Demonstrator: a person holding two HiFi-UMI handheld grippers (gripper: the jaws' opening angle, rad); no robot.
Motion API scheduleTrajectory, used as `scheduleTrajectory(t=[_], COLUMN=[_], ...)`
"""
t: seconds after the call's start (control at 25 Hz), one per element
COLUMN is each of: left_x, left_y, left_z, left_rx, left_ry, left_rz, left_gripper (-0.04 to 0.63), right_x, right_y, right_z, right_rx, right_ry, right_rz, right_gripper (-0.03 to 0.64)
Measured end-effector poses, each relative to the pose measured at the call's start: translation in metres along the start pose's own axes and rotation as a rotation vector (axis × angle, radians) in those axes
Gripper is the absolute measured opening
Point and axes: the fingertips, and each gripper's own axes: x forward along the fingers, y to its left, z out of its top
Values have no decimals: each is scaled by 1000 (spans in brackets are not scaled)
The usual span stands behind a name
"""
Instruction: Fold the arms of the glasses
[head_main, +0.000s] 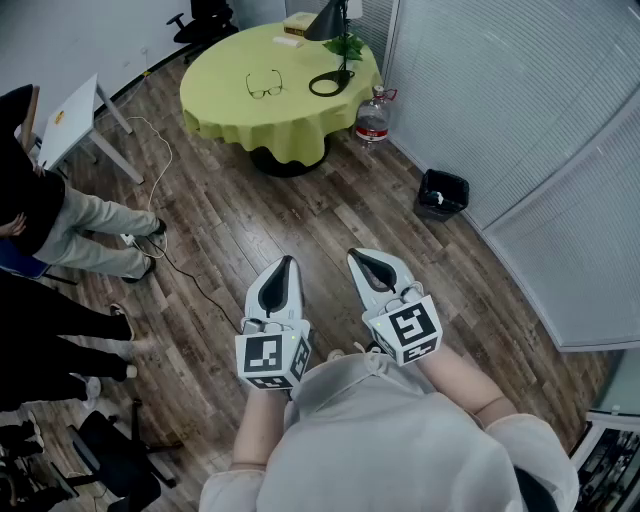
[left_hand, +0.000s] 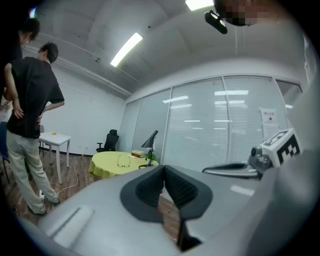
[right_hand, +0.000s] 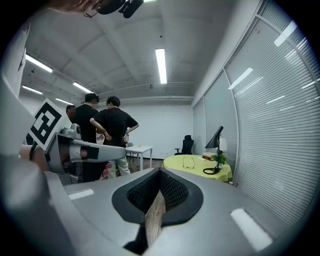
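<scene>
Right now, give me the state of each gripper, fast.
Left gripper: closed, holding nothing.
Right gripper: closed, holding nothing.

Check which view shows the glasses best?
Head view: the glasses lie unobstructed on the round table, seen from above. Both gripper views catch them only tiny and distant, at a low angle.

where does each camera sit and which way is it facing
Head view: on the person's head, steeply down at floor; forearms, left gripper, right gripper.
Left gripper view: on that gripper, along its shut jaws toward the table; right gripper at right.
Right gripper view: likewise; left gripper at left.
All share the glasses on the table.
</scene>
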Motion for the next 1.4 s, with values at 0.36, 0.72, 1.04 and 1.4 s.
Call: scheduleTrajectory(t=[0.36,0.72,1.04,1.4], left_x=[-3,-10,19,120], left_y=[5,39,73,145], left_z=[-6,-25,-39,-16], left_rx=[-12,-57,-78,-99], left_ry=[13,49,84,83], left_rz=[-6,36,104,215], left_gripper=[6,6,6,6], right_x=[1,18,69,190], right_y=[6,12,-6,-64], right_z=[0,-11,-22,-5], right_rx=[-4,59,53,73], right_ry=[-2,22,47,28], right_rz=[-5,3,47,133], right_gripper=[-2,-2,-2,-1])
